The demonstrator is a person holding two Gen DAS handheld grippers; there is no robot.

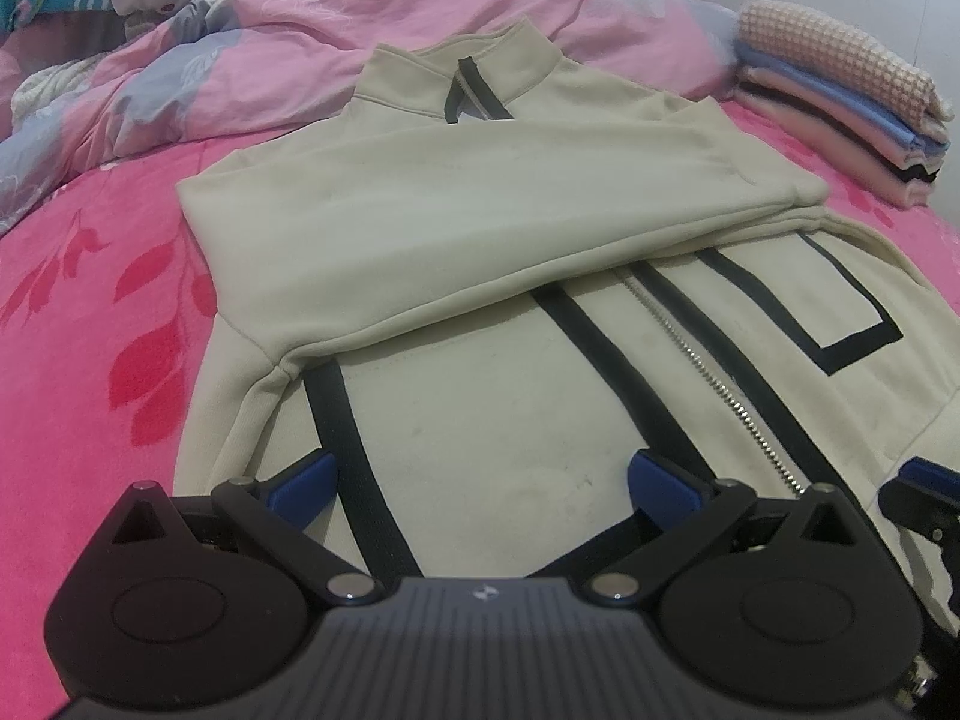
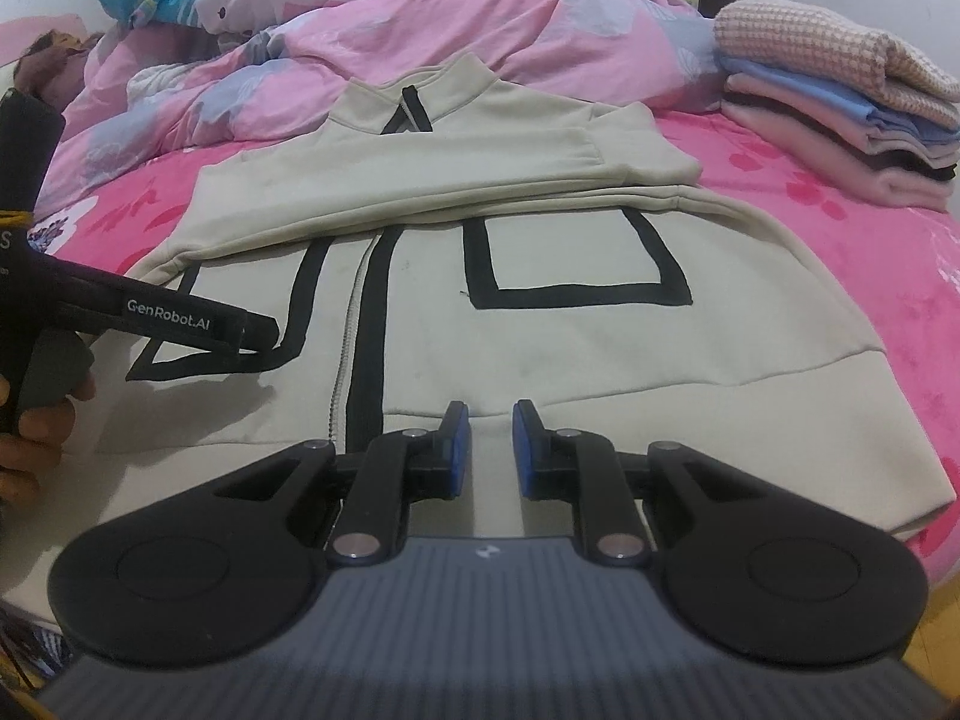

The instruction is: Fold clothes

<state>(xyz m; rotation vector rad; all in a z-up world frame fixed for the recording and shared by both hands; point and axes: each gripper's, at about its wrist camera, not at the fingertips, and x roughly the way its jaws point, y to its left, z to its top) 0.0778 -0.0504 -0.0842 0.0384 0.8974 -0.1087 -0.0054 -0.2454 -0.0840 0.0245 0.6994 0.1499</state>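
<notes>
A cream zip-up jacket (image 1: 492, 240) with black bands lies front up on the pink bed, collar at the far end. Its sleeves are folded across the chest (image 2: 420, 180). My left gripper (image 1: 480, 480) hovers low over the hem on the left of the zip, jaws spread wide with only flat cloth below. From the right wrist view it (image 2: 264, 333) appears side-on, held by a hand (image 2: 30, 426). My right gripper (image 2: 491, 438) sits over the hem band to the right of the zip (image 2: 345, 360). A narrow gap shows between its blue pads (image 2: 459, 438), and no fabric is pinched.
A stack of folded clothes (image 2: 840, 120) topped by a waffle-knit piece stands at the back right. A crumpled pink quilt (image 1: 270, 30) fills the back of the bed. Bare pink floral sheet (image 1: 90, 330) lies left of the jacket, and more sheet (image 2: 900, 300) to its right.
</notes>
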